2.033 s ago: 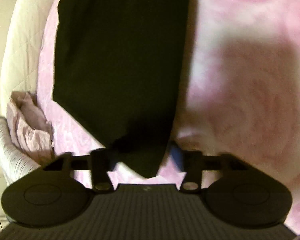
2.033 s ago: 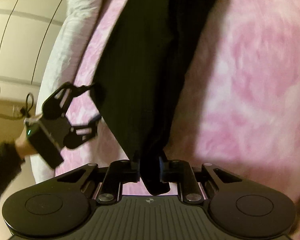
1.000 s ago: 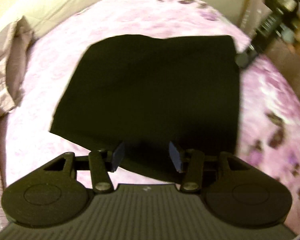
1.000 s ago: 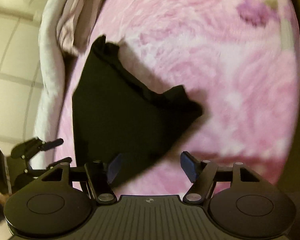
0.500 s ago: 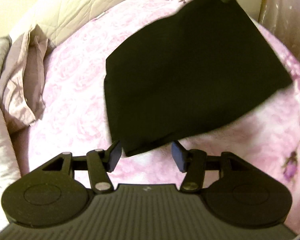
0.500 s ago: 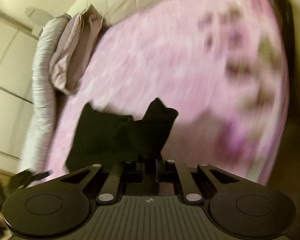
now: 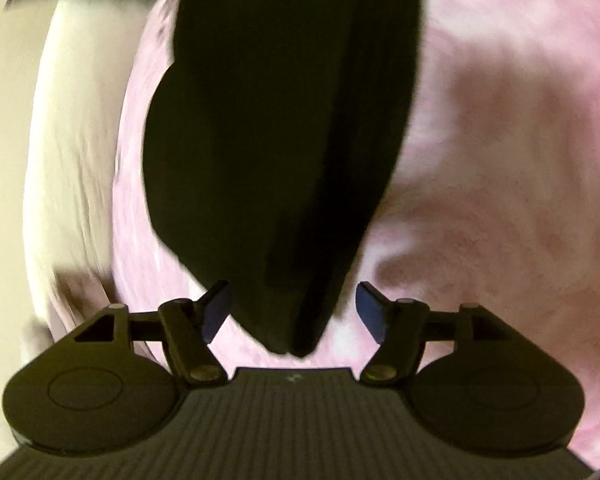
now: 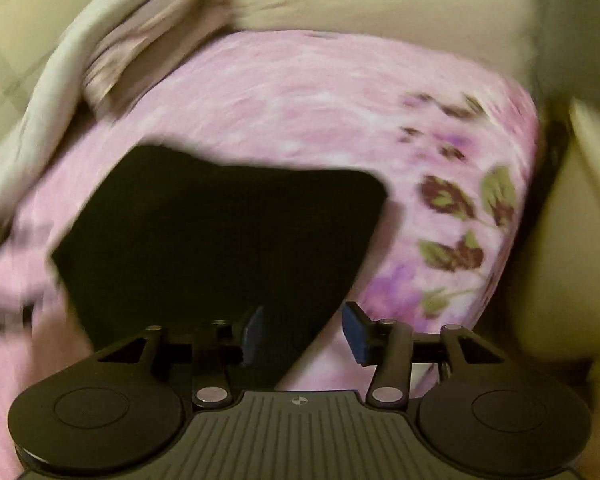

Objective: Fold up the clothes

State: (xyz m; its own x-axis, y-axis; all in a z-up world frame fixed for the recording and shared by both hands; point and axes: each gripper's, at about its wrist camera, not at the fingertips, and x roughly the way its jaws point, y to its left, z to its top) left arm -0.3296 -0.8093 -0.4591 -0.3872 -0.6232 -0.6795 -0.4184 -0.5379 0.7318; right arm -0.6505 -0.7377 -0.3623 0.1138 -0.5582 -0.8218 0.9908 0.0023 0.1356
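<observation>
1. Watching both wrist views, I see one flat black fabric garment (image 7: 276, 128) lying on the pink rose-printed bed cover (image 7: 500, 120). It shows a doubled layer along one long side, so I judge it at least partly folded. Whether more folds are wanted I cannot settle from this moment.

2. My left claw (image 7: 293, 308) is released, its blue-padded fingers (image 7: 216, 306) spread either side of the garment's near pointed corner. The corner sits between them, and I cannot tell whether either pad touches it.

3. My right claw (image 8: 302, 330) is released too. The garment's near edge (image 8: 220, 240) runs between its fingers, with nothing gripped.

4. Risk: if either claw shuts now it may pinch only the top layer. The doubled cloth would peel apart when lifted.

5. Risk: black cloth in this dim light hides its edges and creases, and both views are motion-blurred. I could misjudge where a corner ends.

6. Risk: a claw pressed low beside the garment could also bite the bed cover and drag it along.

7. Count: one black garment, one pink bed cover, two claws, and one crumpled pale mauve cloth (image 8: 148, 36) well beyond the garment's far edge, by the pale quilted bedding (image 7: 76, 128).
</observation>
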